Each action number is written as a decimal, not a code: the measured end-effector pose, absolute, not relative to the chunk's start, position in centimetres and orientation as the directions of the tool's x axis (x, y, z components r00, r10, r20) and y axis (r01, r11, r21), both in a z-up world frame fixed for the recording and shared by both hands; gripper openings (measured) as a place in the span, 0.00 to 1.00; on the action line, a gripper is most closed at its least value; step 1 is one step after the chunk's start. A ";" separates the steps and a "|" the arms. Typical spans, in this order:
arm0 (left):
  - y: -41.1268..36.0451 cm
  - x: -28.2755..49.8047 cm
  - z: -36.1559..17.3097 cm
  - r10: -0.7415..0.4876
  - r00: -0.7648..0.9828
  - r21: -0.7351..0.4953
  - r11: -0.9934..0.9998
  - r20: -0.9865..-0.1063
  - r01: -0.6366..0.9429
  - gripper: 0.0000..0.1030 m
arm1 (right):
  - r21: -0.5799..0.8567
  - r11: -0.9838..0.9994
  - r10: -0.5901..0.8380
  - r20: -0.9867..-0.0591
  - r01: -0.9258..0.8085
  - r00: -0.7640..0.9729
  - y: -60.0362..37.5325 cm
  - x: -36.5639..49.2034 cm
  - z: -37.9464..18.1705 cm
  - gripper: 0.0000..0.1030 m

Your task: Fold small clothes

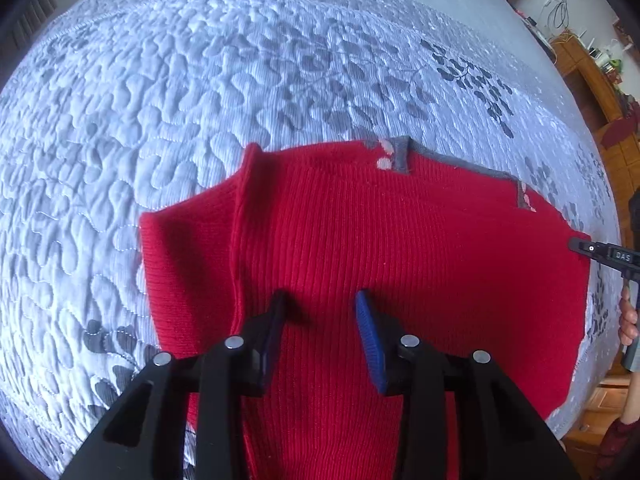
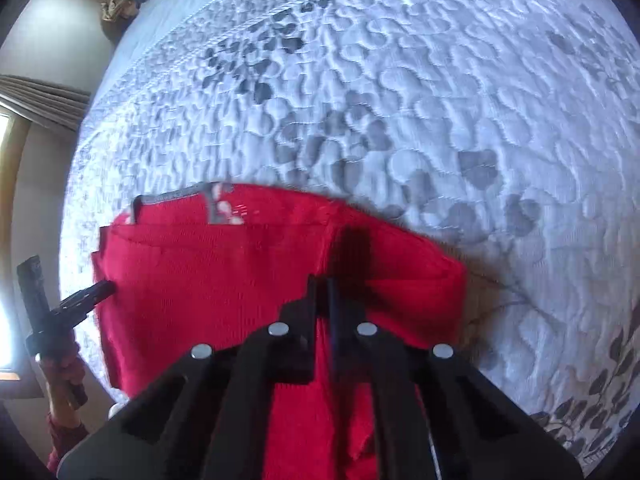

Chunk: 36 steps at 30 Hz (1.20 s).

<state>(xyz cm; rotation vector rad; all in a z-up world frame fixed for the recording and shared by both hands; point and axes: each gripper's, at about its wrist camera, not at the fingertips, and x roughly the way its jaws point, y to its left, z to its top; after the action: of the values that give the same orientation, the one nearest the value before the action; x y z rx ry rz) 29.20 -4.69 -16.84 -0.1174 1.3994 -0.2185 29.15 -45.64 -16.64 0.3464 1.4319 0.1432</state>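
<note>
A red ribbed knit garment (image 1: pixel 400 240) lies flat on the quilted bedspread, with grey, pink-patterned trim (image 1: pixel 400 152) along its far edge. One side part is folded inward, on the left (image 1: pixel 188 248) in the left wrist view. My left gripper (image 1: pixel 320 298) hovers over the near middle of the garment, open, with only cloth below the blue pads (image 1: pixel 370 328). My right gripper (image 2: pixel 334 280) is shut above the garment (image 2: pixel 220 272) and casts a shadow on it; I see no cloth pinched. Each gripper shows in the other's view at the garment's side edge: the right gripper (image 1: pixel 578 245), the left gripper (image 2: pixel 106 289).
The white and grey leaf-patterned bedspread (image 1: pixel 200 100) spreads far beyond the garment. Wooden furniture with cables (image 1: pixel 592 72) stands past the bed's right side. A curtain and bright window (image 2: pixel 40 100) lie to the left. A person's hand (image 1: pixel 628 320) grips the right handle.
</note>
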 end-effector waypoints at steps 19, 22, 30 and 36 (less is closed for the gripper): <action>-6.4 22.2 -13.8 -0.118 0.198 -0.104 0.991 -0.973 0.080 0.54 | 0.341 0.926 0.322 -0.937 0.162 0.133 -47.7 17.1 -14.4 0.64; -6.1 21.9 -15.0 -0.101 0.183 -0.089 0.993 -0.978 0.075 0.54 | 0.404 0.895 0.388 -0.914 0.191 0.117 -47.7 16.1 -15.9 0.67; -5.9 21.9 -16.3 -0.133 0.173 -0.117 0.988 -0.976 0.101 0.58 | 0.402 0.900 0.386 -0.915 0.169 0.119 -46.2 16.6 -17.0 0.31; -5.7 22.2 -16.6 -0.172 0.157 -0.154 0.981 -0.973 0.120 0.60 | 0.431 0.892 0.414 -0.899 0.135 0.142 -44.0 17.5 -13.4 0.15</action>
<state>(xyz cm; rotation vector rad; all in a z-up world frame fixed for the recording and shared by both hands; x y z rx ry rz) 22.25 -5.74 -16.62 -0.0441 1.3981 -0.2084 17.50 -43.98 -13.38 0.4666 1.4292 0.2120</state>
